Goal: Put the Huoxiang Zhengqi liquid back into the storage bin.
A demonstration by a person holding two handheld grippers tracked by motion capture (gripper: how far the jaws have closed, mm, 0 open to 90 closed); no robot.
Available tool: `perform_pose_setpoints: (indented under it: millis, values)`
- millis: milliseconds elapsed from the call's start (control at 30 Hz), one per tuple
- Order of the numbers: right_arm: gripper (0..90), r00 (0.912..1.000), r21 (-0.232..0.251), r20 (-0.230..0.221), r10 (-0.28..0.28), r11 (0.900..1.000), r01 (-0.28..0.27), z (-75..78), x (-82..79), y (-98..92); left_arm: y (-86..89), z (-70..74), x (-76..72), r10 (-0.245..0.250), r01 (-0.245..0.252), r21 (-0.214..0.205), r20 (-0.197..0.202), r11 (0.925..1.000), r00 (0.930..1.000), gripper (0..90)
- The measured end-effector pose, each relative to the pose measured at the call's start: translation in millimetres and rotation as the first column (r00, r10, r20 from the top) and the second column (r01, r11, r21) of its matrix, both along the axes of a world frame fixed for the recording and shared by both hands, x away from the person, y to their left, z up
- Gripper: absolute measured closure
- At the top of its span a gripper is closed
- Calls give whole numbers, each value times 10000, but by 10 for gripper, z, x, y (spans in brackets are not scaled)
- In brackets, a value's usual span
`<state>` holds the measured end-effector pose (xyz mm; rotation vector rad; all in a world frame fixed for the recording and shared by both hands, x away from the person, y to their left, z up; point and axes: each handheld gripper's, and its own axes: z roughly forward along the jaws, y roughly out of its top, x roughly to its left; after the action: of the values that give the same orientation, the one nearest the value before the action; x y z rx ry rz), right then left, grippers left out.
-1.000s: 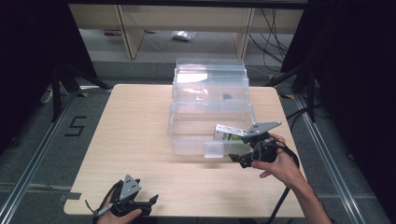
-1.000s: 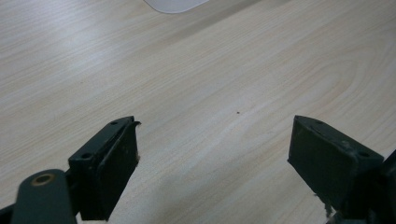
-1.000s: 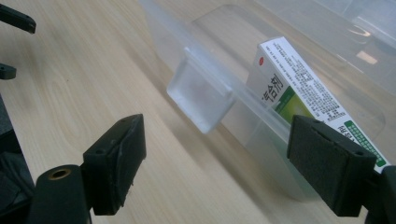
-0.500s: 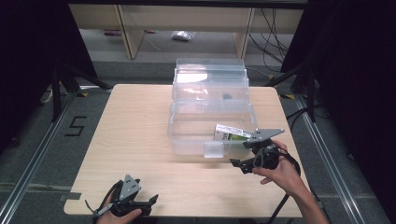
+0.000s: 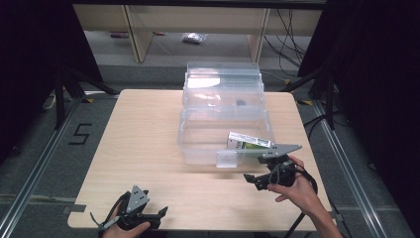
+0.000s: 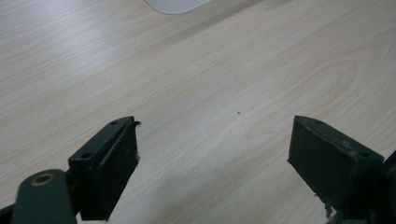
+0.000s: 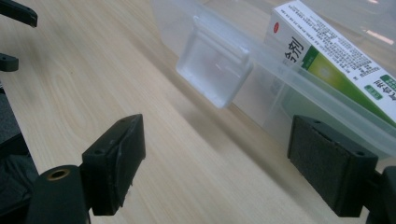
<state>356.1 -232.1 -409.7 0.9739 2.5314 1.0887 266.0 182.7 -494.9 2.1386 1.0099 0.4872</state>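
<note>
At the near left edge of the desk, the left gripper lies low with its fingers spread and nothing between them, seemingly parked out of the way. Further right stands the clear plastic box, its latch tab facing the person. A white and green carton lies tilted inside the box near its front right corner, probably just deposited there. The right gripper hovers just before that corner, fingers released and empty, aimed toward the latch side.
</note>
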Motion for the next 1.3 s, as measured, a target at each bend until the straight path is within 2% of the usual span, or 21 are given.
perform_pose_setpoints:
  millis: [33,67,100,233,300,333,433,467,500,533,567,633,833,900,933,1000,1100,1133,1200,1267,1300]
  values:
    - [202,9997,31,-167,-159,9999,159,-1,-18,-1,-2,0,-2,43,-43,11,15,10000,10000,152]
    - [202,10000,71,4,-37,10000,37,-16,-10,-8,-15,-9,-4,140,-139,-236,35,9996,9999,152]
    - [202,9999,35,-16,-126,9999,126,-22,-16,-11,-2,0,-2,52,-52,46,11,10000,10000,152]
    - [201,9997,149,36,-227,9996,226,-62,-29,-40,-5,-4,1,-33,33,27,-63,10000,10000,152]
    - [202,9983,354,-262,-517,9980,527,-81,-66,-35,-24,-12,-7,143,-142,-306,22,9994,9999,152]
    - [203,9997,279,163,-203,9994,199,-102,-36,-57,-13,-4,-7,87,-86,-135,42,9999,10000,152]
    - [205,9986,346,-153,-507,9981,512,-137,-70,-66,-2,-5,-2,-9,9,-35,76,10000,10000,152]
    - [210,9982,384,50,-591,9975,589,-163,-72,-73,-19,-7,-11,119,-118,-219,58,9997,9999,151]
    - [209,9978,481,-139,-643,9967,649,-174,-91,-73,-22,-6,-13,121,-120,-235,55,9997,9999,151]
    - [209,9982,445,-48,-596,9972,597,-192,-85,-89,-25,-5,-15,120,-119,-232,51,9997,9999,151]
    - [209,9967,502,-164,-790,9955,798,-213,-102,-95,-9,4,-9,-13,13,50,36,10000,10000,152]
    - [209,9969,483,-76,-777,9958,780,-259,-112,-107,-6,7,-7,-66,66,20,-45,10000,10000,152]
    - [208,9939,678,-407,-1027,9921,1053,-356,-151,-117,-5,10,-8,-81,81,31,-23,10000,10000,152]
    - [207,9956,583,-149,-925,9939,933,-373,-142,-137,-6,9,-10,-81,80,18,22,10000,10000,151]
    - [207,9943,688,-370,-1003,9923,1027,-381,-158,-131,-7,9,-10,-94,94,18,22,10000,10000,152]
    - [206,9937,731,-372,-1058,9914,1083,-398,-178,-123,-28,-3,-16,56,-54,-288,66,9996,10000,152]
    - [206,9945,742,-191,-1029,9918,1040,-415,-196,-139,-17,5,-14,-112,113,-140,15,9998,9999,152]
    - [207,9916,1024,-548,-1171,9872,1222,-422,-225,-125,-16,7,-14,-113,113,-117,27,9999,9999,152]
    - [206,9929,984,-350,-1140,9882,1170,-432,-242,-165,-19,1,-14,-103,104,-129,77,9999,9999,152]
    - [206,9895,1212,-578,-1328,9829,1390,-453,-281,-180,-14,5,-10,-162,162,73,88,9998,9998,152]
    - [205,9905,1143,-462,-1293,9844,1338,-462,-284,-198,-19,2,-10,-93,92,73,107,9999,9999,152]
